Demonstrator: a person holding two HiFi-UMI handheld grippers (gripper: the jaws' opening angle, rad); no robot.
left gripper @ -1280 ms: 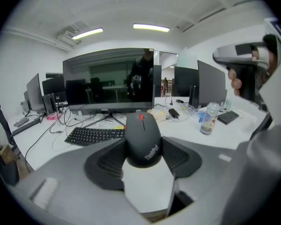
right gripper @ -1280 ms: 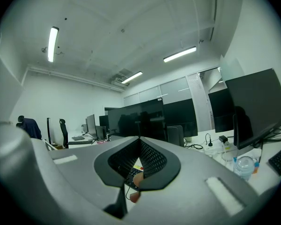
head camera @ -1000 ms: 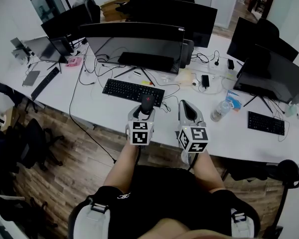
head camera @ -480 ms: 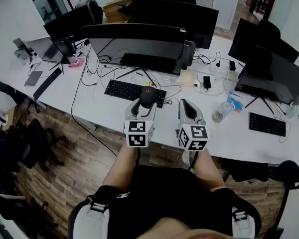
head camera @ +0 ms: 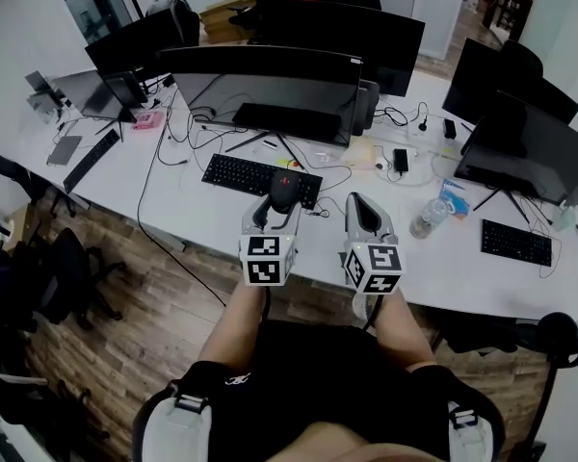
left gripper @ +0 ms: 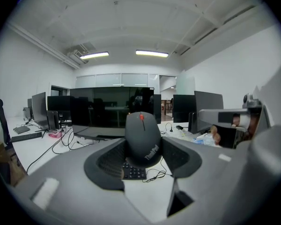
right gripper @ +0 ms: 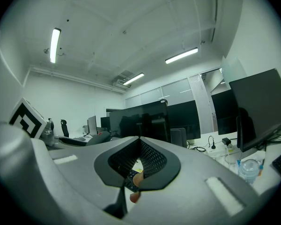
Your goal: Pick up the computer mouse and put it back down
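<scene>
Roughly halfway: computer mouse (left gripper: 143, 137) pinched in left gripper (head camera: 281, 202) above desk (head camera: 197, 210); right gripper (right gripper: 138, 146) pressed together on nothing; lowering and letting go left to do

The computer mouse (left gripper: 142, 139) was matt dark grey with a red scroll wheel and pale grey lettering, held against the black dimpled pads (left gripper: 110, 161) of the light grey left gripper (head camera: 280, 207). The right gripper (head camera: 359, 208) was the same light grey with black mesh-patterned pads (right gripper: 152, 157), and each of the 2 carried a cube (head camera: 266, 259) of black-and-white square markers. The desk (head camera: 202, 221) was white, the keyboard (head camera: 257, 176) black, and the floor (head camera: 164, 325) brown with wood grain.
</scene>
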